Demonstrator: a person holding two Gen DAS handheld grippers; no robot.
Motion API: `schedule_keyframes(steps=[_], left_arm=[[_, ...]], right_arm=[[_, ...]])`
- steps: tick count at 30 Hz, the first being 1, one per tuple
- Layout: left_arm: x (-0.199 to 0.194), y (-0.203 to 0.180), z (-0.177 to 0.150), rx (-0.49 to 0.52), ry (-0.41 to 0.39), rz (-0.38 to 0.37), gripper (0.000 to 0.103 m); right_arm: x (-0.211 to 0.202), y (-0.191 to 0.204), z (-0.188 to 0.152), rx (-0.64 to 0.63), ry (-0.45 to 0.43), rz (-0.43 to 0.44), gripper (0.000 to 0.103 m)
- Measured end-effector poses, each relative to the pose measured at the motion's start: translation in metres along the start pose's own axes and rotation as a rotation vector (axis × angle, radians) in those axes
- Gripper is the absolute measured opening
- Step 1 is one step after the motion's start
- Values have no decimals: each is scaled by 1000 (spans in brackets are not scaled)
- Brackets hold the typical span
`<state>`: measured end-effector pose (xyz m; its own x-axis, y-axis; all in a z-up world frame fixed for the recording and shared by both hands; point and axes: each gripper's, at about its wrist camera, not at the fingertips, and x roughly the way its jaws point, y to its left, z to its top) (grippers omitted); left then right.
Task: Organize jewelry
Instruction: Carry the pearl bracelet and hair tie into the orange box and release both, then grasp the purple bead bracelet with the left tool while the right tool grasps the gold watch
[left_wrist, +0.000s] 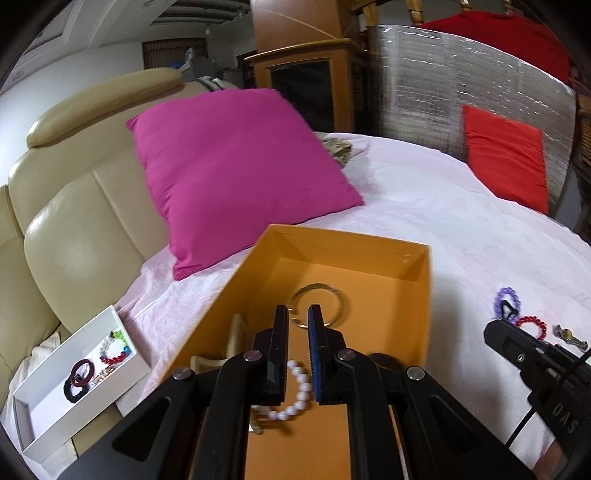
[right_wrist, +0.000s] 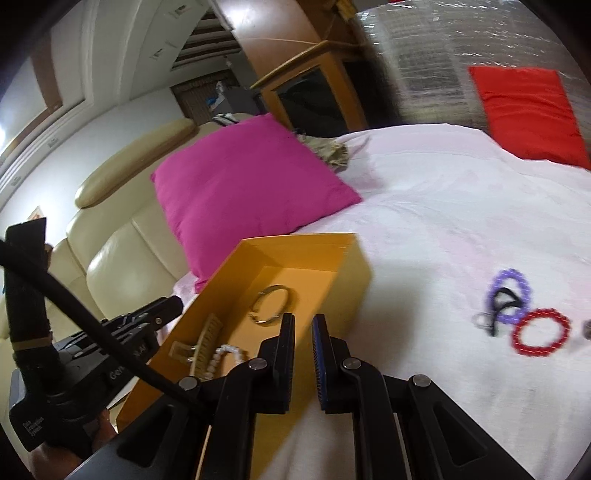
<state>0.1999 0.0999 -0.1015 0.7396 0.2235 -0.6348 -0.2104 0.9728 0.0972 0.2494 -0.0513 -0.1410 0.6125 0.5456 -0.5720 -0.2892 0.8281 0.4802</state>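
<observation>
An orange box (left_wrist: 354, 247) sits on the white bed cover; it also shows in the right wrist view (right_wrist: 354, 273). Inside lie a metal bangle (left_wrist: 318, 306), a white bead bracelet (left_wrist: 295, 391) and a beige hair claw (right_wrist: 205, 345). My left gripper (left_wrist: 298, 314) hangs over the box, jaws a little apart and empty. My right gripper (right_wrist: 303, 321) is by the box's right wall, jaws a little apart and empty. On the cover to the right lie a purple bead bracelet (right_wrist: 511, 295), a black hair tie (right_wrist: 504, 301) and a red bead bracelet (right_wrist: 540, 331).
A white tray (left_wrist: 74, 373) with several bracelets rests at the left on the beige headboard side. A magenta pillow (left_wrist: 236, 173) lies behind the orange box. A red cushion (left_wrist: 506, 158) leans at the far right. A small metal piece (left_wrist: 569, 336) lies beside the red bracelet.
</observation>
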Motion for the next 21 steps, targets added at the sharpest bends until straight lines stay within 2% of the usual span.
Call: schedule_keyframes(steps=[6, 8, 10, 13, 15, 21], left_arm=[[-6, -35, 0, 47, -14, -31, 13], [-10, -48, -1, 59, -21, -50, 25], [-13, -59, -1, 68, -33, -63, 47], [-20, -81, -1, 97, -62, -99, 50], [-20, -100, -2, 132, -59, -148, 50], [6, -150, -5, 219, 42, -322, 50]], right_arm=[[-27, -46, 1, 70, 1, -73, 12], [-39, -67, 1, 107, 7, -103, 12], [-52, -92, 0, 150, 13, -131, 12], [-71, -128, -4, 222, 19, -179, 12], [-83, -149, -4, 271, 18, -206, 12], [-112, -207, -2, 454, 27, -270, 12]])
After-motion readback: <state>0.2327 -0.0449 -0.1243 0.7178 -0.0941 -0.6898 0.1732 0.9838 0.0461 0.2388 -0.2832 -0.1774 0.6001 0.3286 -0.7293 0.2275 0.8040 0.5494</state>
